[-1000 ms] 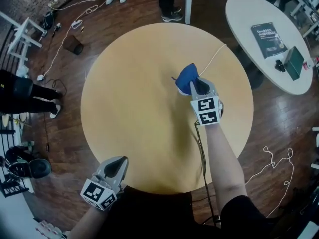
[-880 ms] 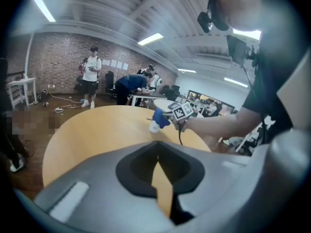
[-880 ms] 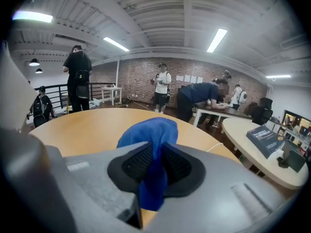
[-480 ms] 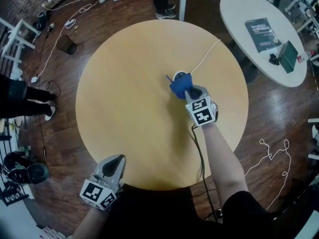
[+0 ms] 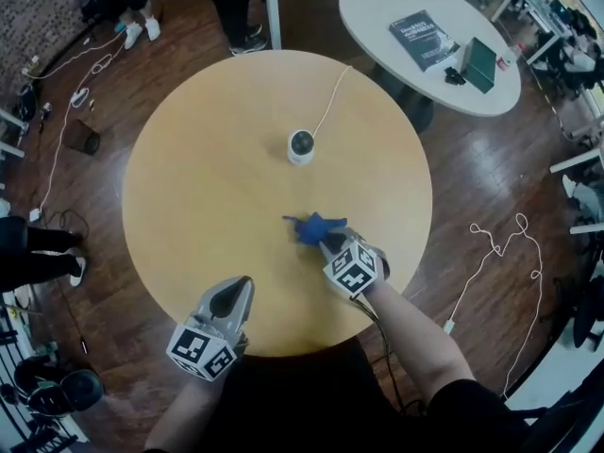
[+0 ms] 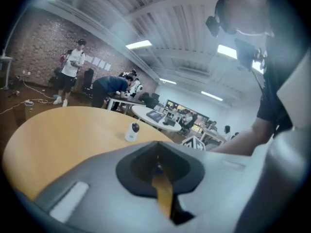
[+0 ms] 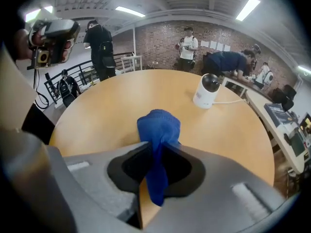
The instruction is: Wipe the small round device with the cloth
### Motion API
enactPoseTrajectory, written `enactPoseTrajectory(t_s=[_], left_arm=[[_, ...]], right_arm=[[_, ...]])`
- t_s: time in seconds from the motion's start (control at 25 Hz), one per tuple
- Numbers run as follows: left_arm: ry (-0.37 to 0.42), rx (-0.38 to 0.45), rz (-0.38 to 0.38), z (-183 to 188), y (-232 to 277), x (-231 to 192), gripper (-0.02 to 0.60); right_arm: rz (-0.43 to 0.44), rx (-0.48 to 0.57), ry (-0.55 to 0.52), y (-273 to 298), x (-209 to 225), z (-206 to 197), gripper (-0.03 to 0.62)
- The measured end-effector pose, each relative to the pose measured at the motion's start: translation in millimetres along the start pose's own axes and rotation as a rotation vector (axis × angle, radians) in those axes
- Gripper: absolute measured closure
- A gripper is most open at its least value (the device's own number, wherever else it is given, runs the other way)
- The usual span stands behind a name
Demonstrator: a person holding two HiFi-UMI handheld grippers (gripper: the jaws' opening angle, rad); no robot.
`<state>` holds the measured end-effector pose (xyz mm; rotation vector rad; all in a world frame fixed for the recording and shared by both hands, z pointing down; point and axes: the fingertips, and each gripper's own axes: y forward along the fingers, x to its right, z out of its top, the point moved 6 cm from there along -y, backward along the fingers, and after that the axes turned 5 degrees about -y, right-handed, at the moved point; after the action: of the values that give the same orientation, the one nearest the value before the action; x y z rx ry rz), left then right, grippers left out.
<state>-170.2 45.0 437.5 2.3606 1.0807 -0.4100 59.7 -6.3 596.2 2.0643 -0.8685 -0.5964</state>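
Note:
The small round white device stands upright on the round wooden table, its white cable running off the far edge; it also shows in the right gripper view and the left gripper view. My right gripper is shut on the blue cloth, well short of the device, near the table's front right. The cloth bunches out ahead of the jaws. My left gripper hovers at the table's near edge, jaws together with nothing in them.
A second white table at the back right carries a dark book and a green box. Cables lie on the wooden floor to the left and right. People stand beyond the far side of the table.
My right gripper has drawn back toward me with the cloth, off the device, which now stands uncovered. The head view has shifted. The left gripper stays at the near edge.

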Motion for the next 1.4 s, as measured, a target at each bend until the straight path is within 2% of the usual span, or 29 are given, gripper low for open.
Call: enactPoseTrajectory(t_s=[0.2, 0.4, 0.52, 0.64, 0.68, 0.76, 0.8, 0.88, 1.0, 1.16, 1.32, 1.4], left_arm=[[0.045, -0.026, -0.098, 3, 2, -3, 0.577], [0.042, -0.006, -0.163, 13, -1, -15, 0.577], [0.046, -0.015, -0.201, 16, 1, -25, 0.577], [0.058, -0.018, -0.244, 20, 7, -30, 0.577], [0.061, -0.013, -0.264, 23, 10, -29, 0.577], [0.067, -0.003, -0.297, 28, 16, -23, 0.577], [0.074, -0.001, -0.300, 30, 19, -20, 0.577], [0.105, -0.002, -0.284, 32, 22, -16, 0.577], [0.153, 0.023, -0.243, 37, 22, -11, 0.577], [0.238, 0.117, -0.229, 52, 14, 3, 0.577], [0.357, 0.130, -0.193, 49, 4, 16, 0.577], [0.369, 0.110, -0.165, 38, 0, 18, 0.577]], right_arm=[[0.018, -0.033, 0.028, -4, -59, -8, 0.530], [-0.070, -0.048, 0.022, -15, -87, -1, 0.500], [-0.095, -0.030, 0.054, -28, -92, 8, 0.454], [-0.113, 0.030, 0.165, -52, -91, 16, 0.377], [-0.137, 0.067, 0.205, -65, -90, 18, 0.375], [-0.241, 0.169, 0.256, -99, -85, 24, 0.376], [-0.305, 0.221, 0.270, -118, -81, 28, 0.381], [-0.412, 0.314, 0.307, -147, -76, 37, 0.432], [-0.500, 0.416, 0.350, -176, -77, 48, 0.500], [-0.526, 0.541, 0.387, -200, -78, 49, 0.592], [-0.509, 0.594, 0.516, -196, -70, 21, 0.592], [-0.526, 0.596, 0.556, -191, -68, 11, 0.592]])
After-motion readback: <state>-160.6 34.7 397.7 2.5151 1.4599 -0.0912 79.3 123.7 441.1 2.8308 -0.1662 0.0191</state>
